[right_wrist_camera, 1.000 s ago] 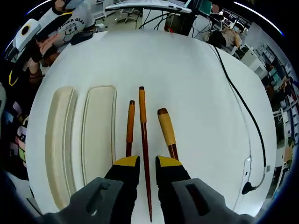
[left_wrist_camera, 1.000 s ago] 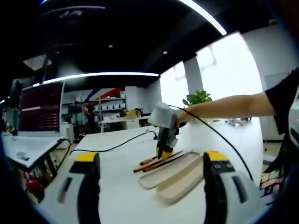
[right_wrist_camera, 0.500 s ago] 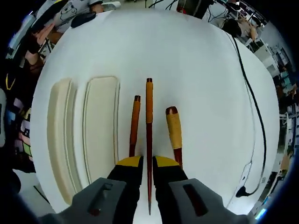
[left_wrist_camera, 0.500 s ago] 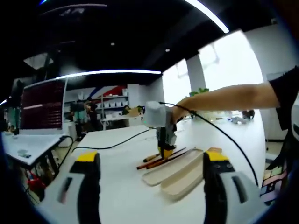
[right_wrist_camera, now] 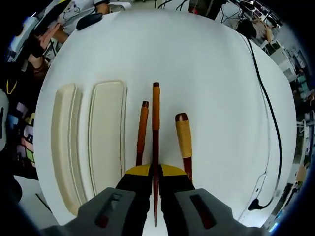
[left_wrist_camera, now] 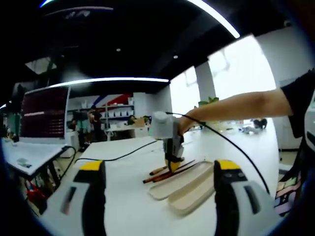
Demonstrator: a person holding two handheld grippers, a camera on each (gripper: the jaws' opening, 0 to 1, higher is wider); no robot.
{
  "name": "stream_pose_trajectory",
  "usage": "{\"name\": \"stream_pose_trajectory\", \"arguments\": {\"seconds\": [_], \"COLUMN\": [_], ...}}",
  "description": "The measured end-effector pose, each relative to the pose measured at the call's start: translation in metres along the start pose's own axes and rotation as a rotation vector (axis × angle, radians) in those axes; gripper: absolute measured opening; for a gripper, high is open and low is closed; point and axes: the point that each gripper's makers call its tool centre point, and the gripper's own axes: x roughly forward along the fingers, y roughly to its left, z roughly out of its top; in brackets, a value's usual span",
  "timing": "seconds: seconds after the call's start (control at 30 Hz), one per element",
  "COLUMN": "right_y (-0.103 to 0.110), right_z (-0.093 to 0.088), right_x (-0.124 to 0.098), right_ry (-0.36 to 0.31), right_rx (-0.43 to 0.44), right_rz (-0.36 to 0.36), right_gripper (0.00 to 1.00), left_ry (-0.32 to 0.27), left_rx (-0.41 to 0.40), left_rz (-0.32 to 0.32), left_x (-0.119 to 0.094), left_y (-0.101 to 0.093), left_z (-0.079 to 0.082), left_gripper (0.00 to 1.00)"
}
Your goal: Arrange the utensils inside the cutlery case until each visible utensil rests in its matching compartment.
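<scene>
Jaws of the right gripper (right_wrist_camera: 155, 173), yellow-tipped at the bottom centre of the right gripper view, have closed since a second ago: then they stood apart astride the long dark-red chopstick with an orange grip band (right_wrist_camera: 156, 132), and now they pinch its shaft, with its thin end poking out below them. I judge the pickup is made and the next step is the carry to the case.

Just left of the held stick lies its matching second chopstick (right_wrist_camera: 141, 132), and just right lies a thicker utensil handle wrapped in tan cord (right_wrist_camera: 183, 140); both rest on the round white table (right_wrist_camera: 206, 69).

Further left, the pale cream cutlery case (right_wrist_camera: 106, 132) lies open as two long shallow halves side by side, both bare inside.

In the left gripper view, the left gripper (left_wrist_camera: 160, 196) hangs with its jaws wide apart and nothing between them at the bottom of the frame, well back from the case (left_wrist_camera: 187, 184); beyond it the right gripper (left_wrist_camera: 171, 161) stands over the utensils at mid-frame.
</scene>
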Motion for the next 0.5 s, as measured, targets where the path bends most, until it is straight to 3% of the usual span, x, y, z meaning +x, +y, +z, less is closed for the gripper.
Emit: {"name": "stream_pose_trajectory", "arguments": {"seconds": [0.2,0.27,0.33,0.4,0.5], "right_y": [0.000,-0.001,-0.001,-0.001,-0.005], "right_z": [-0.001,0.000,0.000,0.001,0.001], "right_x": [-0.002,-0.002,-0.002,-0.002,-0.004], "right_ry": [-0.003,-0.005,0.015,0.024,0.018], "right_rx": [-0.007,0.020,-0.008,-0.015,-0.028], "right_rz": [-0.042,-0.040,-0.047,-0.059,-0.082], "right_gripper": [0.03,0.03,0.03,0.02,0.02], "left_ry": [0.052,0.014,-0.005,-0.044,-0.013], "left_rx": [0.010,0.005,-0.008,-0.014,0.004], "left_rz": [0.002,0.005,-0.003,0.027,0.043], "left_x": [0.002,0.000,-0.002,-0.004,-0.003], "left_y": [0.000,0.000,-0.001,0.005,0.010], "left_z": [-0.010,-0.002,0.004,0.010,0.004], "left_gripper": [0.95,0.95,0.95,0.92,0.91]}}
